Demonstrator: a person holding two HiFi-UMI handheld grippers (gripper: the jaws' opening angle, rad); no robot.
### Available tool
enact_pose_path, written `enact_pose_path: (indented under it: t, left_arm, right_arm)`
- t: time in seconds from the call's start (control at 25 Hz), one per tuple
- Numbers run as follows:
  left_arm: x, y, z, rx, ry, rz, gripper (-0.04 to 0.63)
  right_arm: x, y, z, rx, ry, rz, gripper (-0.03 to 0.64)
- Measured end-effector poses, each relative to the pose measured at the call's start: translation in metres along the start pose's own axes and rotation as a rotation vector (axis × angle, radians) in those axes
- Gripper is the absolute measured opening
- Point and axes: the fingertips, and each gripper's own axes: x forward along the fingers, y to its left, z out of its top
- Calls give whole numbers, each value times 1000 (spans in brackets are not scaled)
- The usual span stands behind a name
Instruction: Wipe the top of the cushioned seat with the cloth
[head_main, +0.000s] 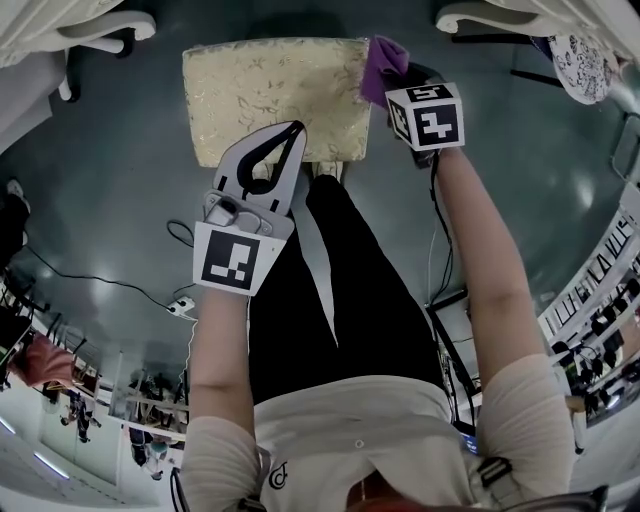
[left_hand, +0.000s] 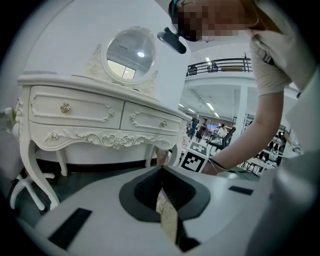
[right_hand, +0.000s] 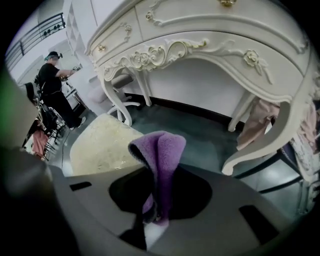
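Observation:
The cushioned seat (head_main: 275, 95) is a cream stool top with a gold leaf pattern, standing on the dark floor ahead of me. My left gripper (head_main: 296, 128) hangs over its near edge, jaws shut and holding nothing. In the left gripper view, a sliver of the gold seat fabric (left_hand: 168, 216) shows behind the left gripper (left_hand: 161, 169). My right gripper (head_main: 402, 78) is at the seat's far right corner, shut on a purple cloth (head_main: 383, 62). In the right gripper view, the cloth (right_hand: 161, 150) sticks up folded from the right gripper (right_hand: 158, 175), with the seat (right_hand: 100, 145) to its left.
A white carved dressing table (left_hand: 95, 117) with an oval mirror (left_hand: 131, 54) stands beyond the seat; its curved legs (right_hand: 255, 145) are close on the right. White chair arms (head_main: 105, 25) (head_main: 490, 15) flank the seat. A cable (head_main: 100, 280) lies on the floor at left.

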Motion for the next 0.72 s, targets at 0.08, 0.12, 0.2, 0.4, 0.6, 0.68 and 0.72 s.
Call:
enact_pose_path:
  t: [0.08,0.12,0.2,0.4,0.6,0.68,0.72]
  left_arm:
    - [-1,-2,2,-7,-8,-3,12]
    - [-3,-3,2,-8,-11,-5,14]
    - [-10,-3,2,-1,-7,-10,12]
    - [-39,11,17,23,-52,26,13]
    - [-93,39,16,-53,-86,21,13]
    - [-111,55,8,-50,-77,4,13]
    - [-121,64,4,-43,-71,4,13]
  right_arm:
    - [-9,6,3,-3,-8,8,81]
    - [-14,10,4,-7,-9,11,81]
    - [-25,23,9,-7,-12,27,81]
    - [-38,75,23,15,-35,86,81]
    - [-23,159,30,-8,-24,162,81]
    - [-13,191,38,10,-29,195,81]
    - [-8,206,43,23,-30,210,81]
